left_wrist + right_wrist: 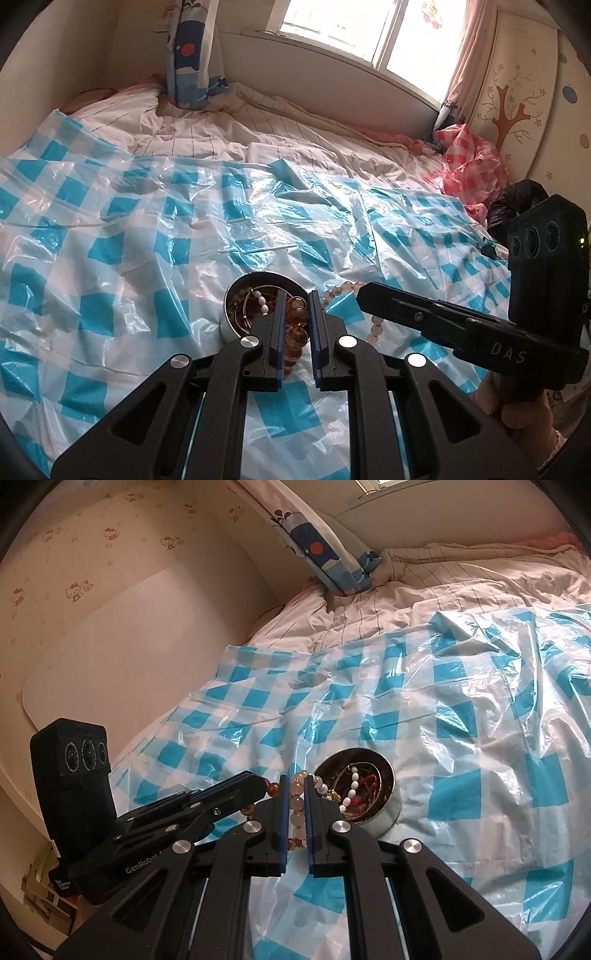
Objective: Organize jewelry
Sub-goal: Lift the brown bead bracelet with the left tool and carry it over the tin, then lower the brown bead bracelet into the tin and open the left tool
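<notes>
A small metal bowl [236, 286] [388, 808] with several pieces of jewelry inside stands on the checked plastic sheet. Just in front of it, my left gripper [297, 293] is shut on an amber bead bracelet [297, 326], which hangs between its blue pads. In the right wrist view the left gripper [260, 780] comes in from the left with amber beads [272, 789] at its tip. My right gripper [295, 780] is shut on a pale pink bead bracelet [297, 804]. In the left wrist view the right gripper [364, 290] reaches in from the right, pale beads [347, 286] trailing beside it.
A blue-and-white checked plastic sheet [147, 240] covers the bed. A red checked plastic bag [469, 166] and a black bag [517, 203] lie at the far right edge. A patterned pillow [192, 55] leans on the wall. A hand [517, 406] holds the right gripper.
</notes>
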### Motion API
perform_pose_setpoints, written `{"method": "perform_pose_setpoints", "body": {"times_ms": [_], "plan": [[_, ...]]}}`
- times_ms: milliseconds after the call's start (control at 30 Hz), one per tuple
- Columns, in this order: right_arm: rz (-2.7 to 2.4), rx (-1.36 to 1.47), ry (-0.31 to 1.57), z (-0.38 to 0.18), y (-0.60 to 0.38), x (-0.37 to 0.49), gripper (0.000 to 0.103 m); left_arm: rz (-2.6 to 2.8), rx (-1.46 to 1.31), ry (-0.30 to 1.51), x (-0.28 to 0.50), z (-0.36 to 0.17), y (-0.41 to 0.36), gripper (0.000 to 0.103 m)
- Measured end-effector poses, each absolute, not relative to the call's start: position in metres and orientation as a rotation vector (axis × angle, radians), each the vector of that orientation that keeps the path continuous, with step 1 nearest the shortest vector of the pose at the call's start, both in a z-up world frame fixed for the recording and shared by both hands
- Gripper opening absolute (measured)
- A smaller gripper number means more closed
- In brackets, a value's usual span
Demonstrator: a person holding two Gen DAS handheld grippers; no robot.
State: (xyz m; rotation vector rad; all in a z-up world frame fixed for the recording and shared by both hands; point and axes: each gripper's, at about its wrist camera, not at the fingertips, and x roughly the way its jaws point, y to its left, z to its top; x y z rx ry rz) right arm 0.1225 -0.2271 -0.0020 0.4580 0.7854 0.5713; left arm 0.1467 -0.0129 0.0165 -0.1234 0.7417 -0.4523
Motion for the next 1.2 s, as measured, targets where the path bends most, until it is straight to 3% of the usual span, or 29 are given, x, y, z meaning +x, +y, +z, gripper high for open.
{"method": "perform_pose_setpoints", "body": {"times_ms": [667, 900, 933, 1000, 1200], "plan": [[0.538, 0.465, 0.765, -0.016, -0.213, 0.16, 0.008, -0.462, -0.232, 0.76, 0.184, -0.001, -0.013, 0.01], [0.481, 0.354, 0.809, -0.03, -0.2, 0.176, 0.009, -0.368, -0.325, 0.906, 0.215, -0.035, -0.001, 0.012], [0.477, 0.326, 0.847, -0.035, -0.195, 0.18, 0.01, -0.346, -0.327, 0.917, 0.217, -0.039, 0.001, 0.012], [0.463, 0.29, 0.906, -0.048, -0.187, 0.184, 0.023, -0.333, -0.327, 0.921, 0.22, -0.041, 0.003, 0.015], [0.457, 0.289, 0.91, -0.052, -0.189, 0.181, 0.027, -0.301, -0.335, 0.898, 0.219, -0.039, 0.012, 0.024]]}}
